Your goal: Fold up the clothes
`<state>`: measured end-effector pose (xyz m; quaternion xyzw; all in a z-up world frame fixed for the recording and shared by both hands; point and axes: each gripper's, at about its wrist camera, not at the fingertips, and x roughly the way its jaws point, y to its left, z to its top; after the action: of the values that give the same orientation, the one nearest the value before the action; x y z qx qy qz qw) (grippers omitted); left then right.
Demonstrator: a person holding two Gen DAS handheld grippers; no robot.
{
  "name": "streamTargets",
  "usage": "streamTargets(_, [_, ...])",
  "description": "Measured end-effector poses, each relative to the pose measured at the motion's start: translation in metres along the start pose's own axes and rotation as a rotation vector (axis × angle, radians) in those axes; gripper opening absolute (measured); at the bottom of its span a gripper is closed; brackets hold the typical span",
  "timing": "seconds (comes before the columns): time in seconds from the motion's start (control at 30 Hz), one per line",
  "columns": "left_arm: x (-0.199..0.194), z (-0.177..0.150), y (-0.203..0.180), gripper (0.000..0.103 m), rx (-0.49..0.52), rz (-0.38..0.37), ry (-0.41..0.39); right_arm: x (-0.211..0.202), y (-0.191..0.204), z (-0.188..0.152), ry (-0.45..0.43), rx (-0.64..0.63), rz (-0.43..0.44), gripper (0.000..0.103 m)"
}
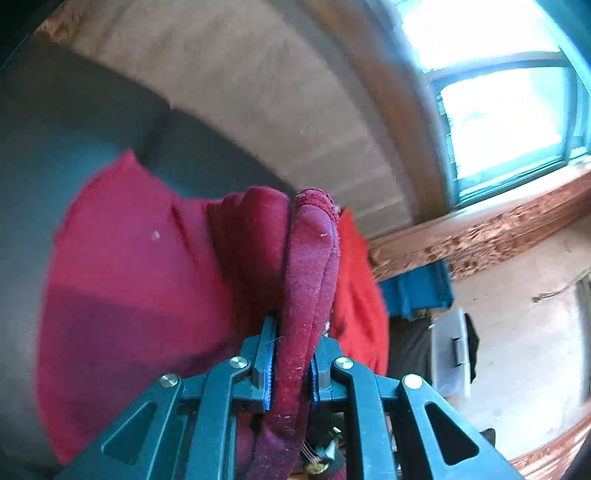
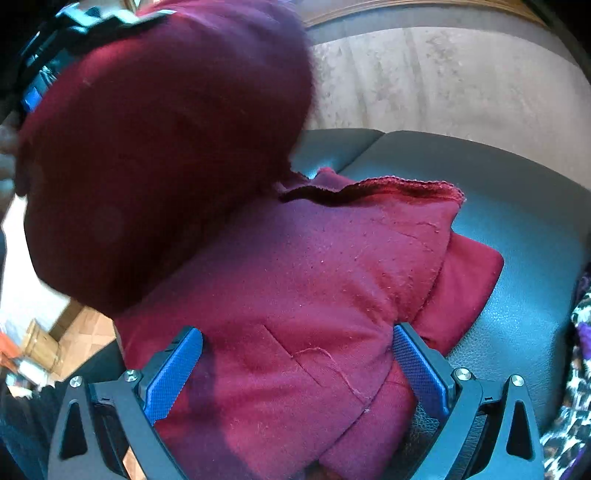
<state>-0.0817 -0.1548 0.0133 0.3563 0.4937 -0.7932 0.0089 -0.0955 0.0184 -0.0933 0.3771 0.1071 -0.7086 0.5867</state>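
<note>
A dark red garment lies spread on a dark leather seat (image 2: 524, 221). My left gripper (image 1: 291, 369) is shut on a bunched fold of the garment (image 1: 310, 288), and the cloth hangs from it to the left. In the right wrist view that lifted part (image 2: 159, 147) billows at the upper left, with the left gripper's body (image 2: 74, 26) above it. My right gripper (image 2: 295, 369) stands wide open low over the flat part of the garment (image 2: 295, 280). The cloth lies between its blue pads (image 2: 173, 373), which do not press on it.
A leopard-patterned cloth (image 2: 576, 369) lies at the seat's right edge. Beyond the seat is a pale floor (image 2: 443, 81). A window (image 1: 498, 122) with a wooden sill (image 1: 480, 236), a blue crate (image 1: 417, 288) and a white bin (image 1: 450, 354) stand to the right.
</note>
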Motion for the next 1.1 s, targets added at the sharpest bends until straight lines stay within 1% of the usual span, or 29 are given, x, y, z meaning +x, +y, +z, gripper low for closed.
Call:
streamTargets(0.1, [0.038,-0.005,0.007,0.012,-0.007,0.067,0.042,-0.003,-0.002,-0.003,-0.023,0.016,0.024,0.103])
streamTargets(0.17, [0.062,-0.007,0.014,0.013,-0.018,0.098,0.082,-0.003,-0.005,-0.003,-0.032,0.022,0.035,0.103])
streamTargets(0.23, [0.077,-0.009,0.018,0.014,-0.03,0.133,0.101,-0.005,-0.006,-0.006,-0.039,0.026,0.043,0.103])
streamTargets(0.37, [0.07,-0.007,0.013,0.018,-0.073,0.141,0.149,-0.004,-0.002,-0.008,-0.04,0.004,0.024,0.103])
streamTargets(0.43, [0.065,-0.006,0.009,0.022,-0.096,0.142,0.174,-0.005,-0.002,-0.008,-0.048,0.009,0.033,0.103])
streamTargets(0.53, [0.046,-0.005,-0.015,0.028,-0.056,0.106,0.206,-0.007,-0.007,-0.009,-0.065,0.036,0.06,0.103])
streamTargets(0.63, [0.029,-0.005,-0.038,0.028,-0.008,0.003,0.245,-0.011,-0.014,-0.009,-0.076,0.077,0.093,0.103])
streamTargets(0.7, [0.011,0.001,-0.043,0.028,0.019,-0.057,0.215,-0.017,-0.016,-0.007,-0.055,0.108,0.085,0.103])
streamTargets(0.73, [0.004,0.004,-0.043,0.028,0.035,-0.065,0.184,-0.023,-0.014,-0.008,-0.047,0.109,0.068,0.103])
streamTargets(0.83, [-0.023,0.018,-0.016,0.028,0.052,-0.005,0.065,-0.047,-0.013,-0.014,-0.04,0.11,0.03,0.103])
streamTargets(0.9, [-0.041,0.024,0.016,0.028,0.034,0.061,-0.014,-0.07,-0.018,-0.022,-0.044,0.108,0.008,0.103])
streamTargets(0.93, [-0.047,0.024,0.033,0.028,0.021,0.093,-0.048,-0.083,-0.017,-0.031,-0.043,0.109,-0.003,0.103])
streamTargets(1.0, [-0.056,0.023,0.063,0.028,-0.005,0.147,-0.105,-0.112,-0.009,-0.041,-0.041,0.118,-0.017,0.103])
streamTargets(1.07, [-0.06,0.018,0.089,0.027,-0.028,0.174,-0.145,-0.136,-0.001,-0.041,-0.059,0.103,0.002,0.103])
streamTargets(1.1, [-0.06,0.013,0.095,0.027,-0.026,0.172,-0.156,-0.143,0.007,-0.034,-0.075,0.081,0.037,0.103])
